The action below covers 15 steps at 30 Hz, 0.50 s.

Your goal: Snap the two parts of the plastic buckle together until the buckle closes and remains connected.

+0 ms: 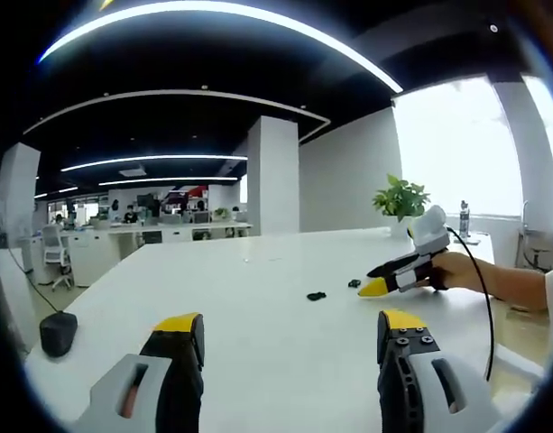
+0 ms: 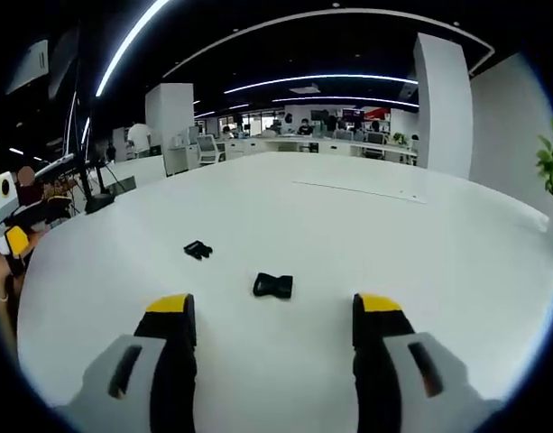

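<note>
1. The step in hand looks like the approach, before any grasp. The two buckle parts are lying apart on the white table (image 2: 456, 234), unjoined, and neither claw is touching them.

2. The right gripper (image 2: 271, 311) is standing released, its jaws spread wide with nothing between them. Just ahead of its jaw gap, slightly toward its left jaw, the nearer buckle part (image 2: 272, 285) is lying flat on the table. The smaller buckle part (image 2: 198, 249) is sitting farther ahead and off to the left of that jaw, near its mate but not touching it.

3. The left gripper (image 1: 290, 329) is likewise standing released and empty. Both pieces are lying well ahead of it, toward its right jaw: one dark piece (image 1: 316, 295) and a smaller one (image 1: 354, 283) beside it, too small there to tell which is which.

4. Judging from this, the next move is calling for each claw to close on one part by its body, leaving the mating ends free, then line them up and press until they latch.

5. The left gripper view is showing the right gripper (image 1: 377, 288) from outside, held by a hand (image 1: 456, 271) and hovering just beside the pieces, with a potted plant (image 1: 400, 198) behind and a dark object (image 1: 57, 332) off past the left jaw. The right gripper view alone is giving the buckle shapes clearly, and the left gripper (image 2: 14, 236) is peeking in at its far left.
</note>
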Available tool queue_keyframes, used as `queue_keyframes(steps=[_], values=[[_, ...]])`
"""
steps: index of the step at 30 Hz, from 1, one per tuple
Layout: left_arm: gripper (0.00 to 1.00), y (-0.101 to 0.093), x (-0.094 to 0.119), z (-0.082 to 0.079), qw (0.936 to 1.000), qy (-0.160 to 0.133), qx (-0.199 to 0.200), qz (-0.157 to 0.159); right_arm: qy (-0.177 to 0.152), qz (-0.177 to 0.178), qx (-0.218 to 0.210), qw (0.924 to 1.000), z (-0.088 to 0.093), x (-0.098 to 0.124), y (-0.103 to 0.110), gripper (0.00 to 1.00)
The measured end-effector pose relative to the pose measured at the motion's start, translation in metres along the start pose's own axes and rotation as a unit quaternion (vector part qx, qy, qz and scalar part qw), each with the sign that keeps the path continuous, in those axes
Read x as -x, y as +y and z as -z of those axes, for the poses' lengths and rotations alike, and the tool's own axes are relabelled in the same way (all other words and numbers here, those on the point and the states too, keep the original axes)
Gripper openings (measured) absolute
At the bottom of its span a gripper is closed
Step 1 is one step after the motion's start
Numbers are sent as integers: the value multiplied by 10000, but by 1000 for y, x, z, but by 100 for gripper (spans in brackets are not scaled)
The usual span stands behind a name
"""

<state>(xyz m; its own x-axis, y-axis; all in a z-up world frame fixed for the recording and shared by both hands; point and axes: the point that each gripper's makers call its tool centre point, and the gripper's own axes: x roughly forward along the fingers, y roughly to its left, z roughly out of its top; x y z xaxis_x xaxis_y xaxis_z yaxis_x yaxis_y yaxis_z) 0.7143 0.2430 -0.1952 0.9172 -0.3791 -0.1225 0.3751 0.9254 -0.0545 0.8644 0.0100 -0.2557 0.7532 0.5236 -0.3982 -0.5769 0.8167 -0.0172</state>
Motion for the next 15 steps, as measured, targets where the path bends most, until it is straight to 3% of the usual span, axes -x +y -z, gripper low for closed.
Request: queue_keyframes(steps=[15], values=[[80,6,-15,14,9997,238,28,8,9,212,29,9998,-1,-3,-8,56]])
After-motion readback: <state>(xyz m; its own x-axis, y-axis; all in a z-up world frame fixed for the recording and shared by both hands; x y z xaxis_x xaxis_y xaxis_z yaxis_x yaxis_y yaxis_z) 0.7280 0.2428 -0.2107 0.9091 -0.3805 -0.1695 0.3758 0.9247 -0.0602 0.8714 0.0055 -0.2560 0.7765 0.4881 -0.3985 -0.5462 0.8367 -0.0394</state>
